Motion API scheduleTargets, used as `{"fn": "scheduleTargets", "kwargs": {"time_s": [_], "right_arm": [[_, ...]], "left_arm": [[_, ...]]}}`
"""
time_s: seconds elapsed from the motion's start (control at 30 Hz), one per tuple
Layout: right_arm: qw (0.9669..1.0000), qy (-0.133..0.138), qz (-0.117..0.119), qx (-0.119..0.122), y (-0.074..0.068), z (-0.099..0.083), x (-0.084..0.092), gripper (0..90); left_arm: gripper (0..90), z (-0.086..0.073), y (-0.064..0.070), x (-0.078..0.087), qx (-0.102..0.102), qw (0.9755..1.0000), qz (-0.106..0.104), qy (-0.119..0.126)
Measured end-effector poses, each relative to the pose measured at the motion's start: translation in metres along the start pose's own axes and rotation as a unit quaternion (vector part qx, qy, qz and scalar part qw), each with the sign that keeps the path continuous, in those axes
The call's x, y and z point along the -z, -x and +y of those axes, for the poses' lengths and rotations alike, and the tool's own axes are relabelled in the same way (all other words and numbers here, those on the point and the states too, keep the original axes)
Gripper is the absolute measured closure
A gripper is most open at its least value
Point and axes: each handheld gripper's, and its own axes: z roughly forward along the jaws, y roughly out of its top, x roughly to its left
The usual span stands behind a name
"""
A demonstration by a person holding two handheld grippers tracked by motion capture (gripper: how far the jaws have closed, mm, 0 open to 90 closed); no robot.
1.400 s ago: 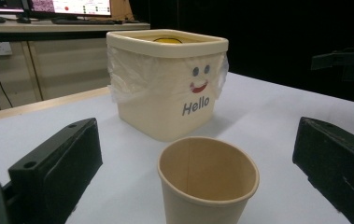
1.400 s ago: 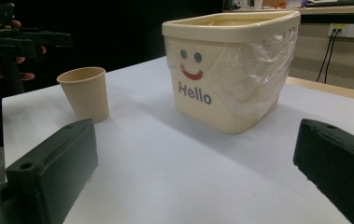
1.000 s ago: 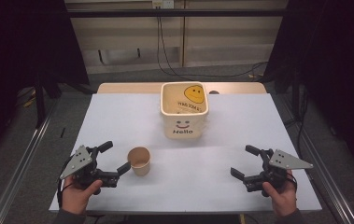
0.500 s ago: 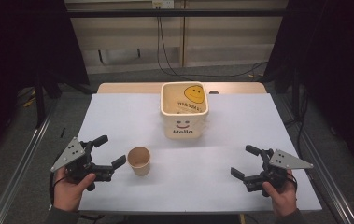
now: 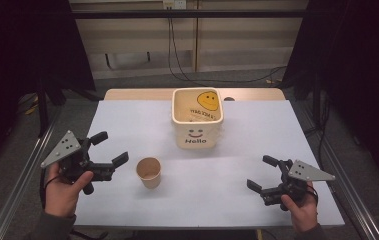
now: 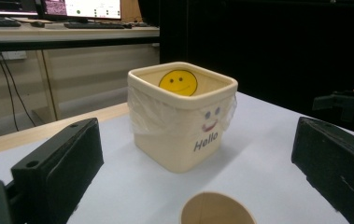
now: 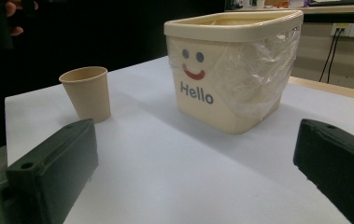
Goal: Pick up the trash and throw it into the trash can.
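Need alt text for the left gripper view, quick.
A brown paper cup stands low between the open black jaws of the left gripper. Behind it on the white table sits a cream bin marked Hello, lined with clear plastic.

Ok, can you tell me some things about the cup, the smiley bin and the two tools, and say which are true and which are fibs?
1. The paper cup stands upright on the table. True.
2. The left tool is squeezing the cup. False: it is open and apart from the cup.
3. The bin says "Hello" on its front. True.
4. The right tool holds the bin. False: it is open and holds nothing.
5. The cup lies inside the bin. False: it stands on the table in front of it.
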Motion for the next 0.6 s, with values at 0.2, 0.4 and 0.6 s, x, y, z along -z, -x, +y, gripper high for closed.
{"fn": "scheduleTargets", "kwargs": {"time_s": [0.2, 0.4, 0.6], "right_arm": [[1.0, -0.001, 0.0, -0.001, 0.0, 0.0, 0.0, 0.0], [1.0, -0.001, 0.002, 0.001, 0.0, 0.0, -0.001, 0.0], [1.0, -0.002, 0.001, -0.002, 0.0, 0.0, -0.001, 0.0]], "left_arm": [[1.8, 0.029, -0.003, 0.001, -0.008, 1.0, 0.002, 0.003], [1.8, 0.052, -0.004, 0.001, -0.006, 1.0, -0.005, -0.005], [1.8, 0.068, -0.006, 0.002, -0.011, 0.9998, -0.009, -0.014]]}}
